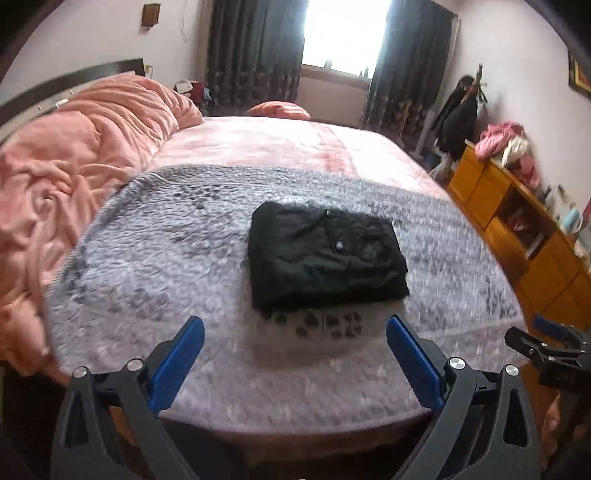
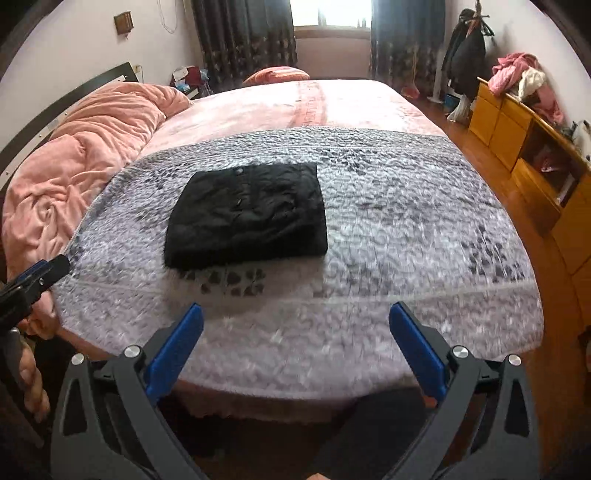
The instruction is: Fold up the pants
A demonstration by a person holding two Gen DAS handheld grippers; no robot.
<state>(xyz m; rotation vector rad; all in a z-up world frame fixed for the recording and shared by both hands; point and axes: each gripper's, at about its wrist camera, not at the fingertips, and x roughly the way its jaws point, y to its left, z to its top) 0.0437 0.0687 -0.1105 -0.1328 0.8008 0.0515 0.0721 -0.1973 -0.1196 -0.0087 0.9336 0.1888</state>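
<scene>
Far to the left of the left gripper (image 1: 295, 328) a rumpled pink duvet (image 1: 74, 158) lies heaped against a dark headboard (image 1: 66, 79); ahead of that gripper spreads a bed (image 1: 295, 144) covered at the near end by a grey patterned blanket (image 1: 155, 251), with a pale pink sheet beyond it; the black pants (image 1: 325, 254), folded into a compact rectangle, rest flat on the blanket just ahead of the fingertips and slightly to the right, touched by neither tool; the left gripper's blue-padded jaws stand wide apart and hold nothing; straight ahead, past the bed, dark curtains (image 1: 255, 51) frame a bright window (image 1: 343, 33); to the right of that a coat rack (image 1: 461, 110) carries dark garments; further right a yellow wooden dresser (image 1: 517, 221) lines the wall with pink clothes (image 1: 498, 140) piled on top; at the far right edge of this view part of the other tool shows; in the right wrist view the right gripper (image 2: 295, 321) also gapes wide with nothing between its jaws, the pants lying ahead and to its left on the blanket, and bare wooden floor (image 2: 517, 206) running along its right beside the dresser.
</scene>
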